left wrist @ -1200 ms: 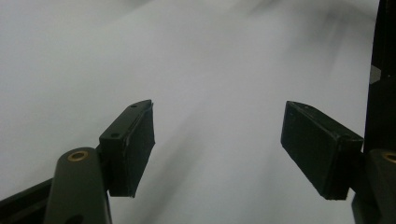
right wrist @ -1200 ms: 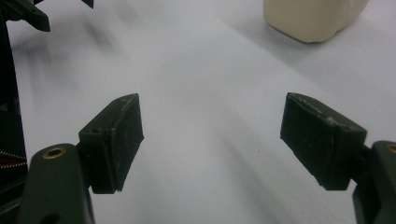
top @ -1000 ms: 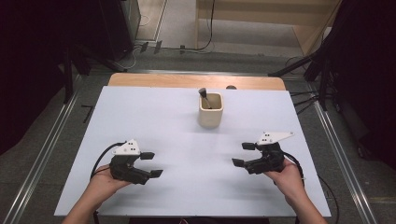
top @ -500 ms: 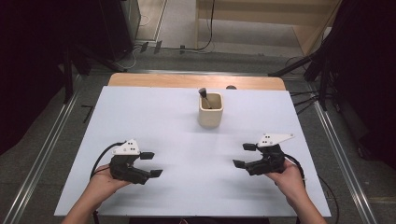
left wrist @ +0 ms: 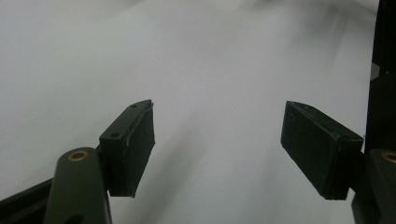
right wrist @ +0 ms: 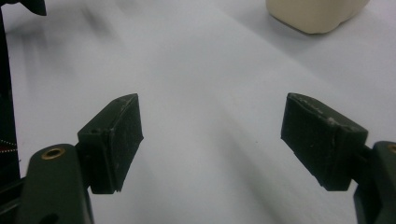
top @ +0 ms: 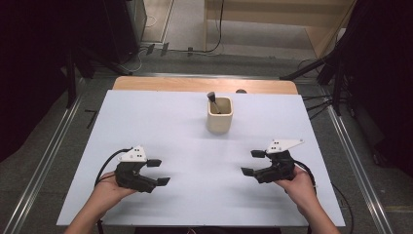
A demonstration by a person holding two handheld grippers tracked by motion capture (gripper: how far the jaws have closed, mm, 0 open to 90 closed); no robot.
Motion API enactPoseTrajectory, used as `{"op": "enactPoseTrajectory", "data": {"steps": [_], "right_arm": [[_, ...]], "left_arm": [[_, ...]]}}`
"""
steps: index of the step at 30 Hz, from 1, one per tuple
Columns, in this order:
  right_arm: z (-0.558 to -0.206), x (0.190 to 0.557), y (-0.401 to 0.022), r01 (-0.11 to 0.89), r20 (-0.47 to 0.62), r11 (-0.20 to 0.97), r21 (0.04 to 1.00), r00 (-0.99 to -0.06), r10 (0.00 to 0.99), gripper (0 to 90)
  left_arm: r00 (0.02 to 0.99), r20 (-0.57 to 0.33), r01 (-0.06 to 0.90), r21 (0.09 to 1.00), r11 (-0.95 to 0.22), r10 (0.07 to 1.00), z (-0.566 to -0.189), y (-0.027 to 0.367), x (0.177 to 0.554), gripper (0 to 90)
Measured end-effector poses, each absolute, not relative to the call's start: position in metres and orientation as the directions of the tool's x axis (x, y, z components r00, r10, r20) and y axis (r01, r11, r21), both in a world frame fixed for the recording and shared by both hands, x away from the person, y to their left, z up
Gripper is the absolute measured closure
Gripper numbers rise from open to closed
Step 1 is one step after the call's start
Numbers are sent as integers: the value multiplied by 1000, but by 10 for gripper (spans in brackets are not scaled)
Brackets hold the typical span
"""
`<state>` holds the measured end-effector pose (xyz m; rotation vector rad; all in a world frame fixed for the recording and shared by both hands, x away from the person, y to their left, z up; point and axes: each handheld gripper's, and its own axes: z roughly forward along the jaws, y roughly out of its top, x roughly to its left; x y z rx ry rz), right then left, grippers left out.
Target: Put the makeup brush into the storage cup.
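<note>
From the high view, the cream cup [top: 220, 115] sits toward the far edge of the white table [top: 146, 122], with a dark tool [top: 212, 99] poking out of it; can't tell what the tool is. There's lots of bare surface nearer than the cup. The left gripper [top: 158, 172] is near-left of the cup, the right gripper [top: 253, 163] near-right, both with jaws apart and holding nothing.

In the left gripper view, the left gripper [left wrist: 217, 144] has its jaws wide over blurry bare table.

In the right gripper view, the right gripper [right wrist: 212, 142] is also spread, and the cup [right wrist: 315, 14] is cut off at the top edge.
</note>
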<state>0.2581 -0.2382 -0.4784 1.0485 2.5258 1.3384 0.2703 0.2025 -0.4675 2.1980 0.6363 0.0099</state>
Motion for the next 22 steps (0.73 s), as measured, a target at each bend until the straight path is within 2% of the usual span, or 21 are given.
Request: {"op": "enactPoseTrajectory", "data": {"steps": [22], "right_arm": [[-480,258,-236,520,204,403,753,-767,608,218]], "left_arm": [[870,-205,444,722,-531,449,-468,203,271,261]]}}
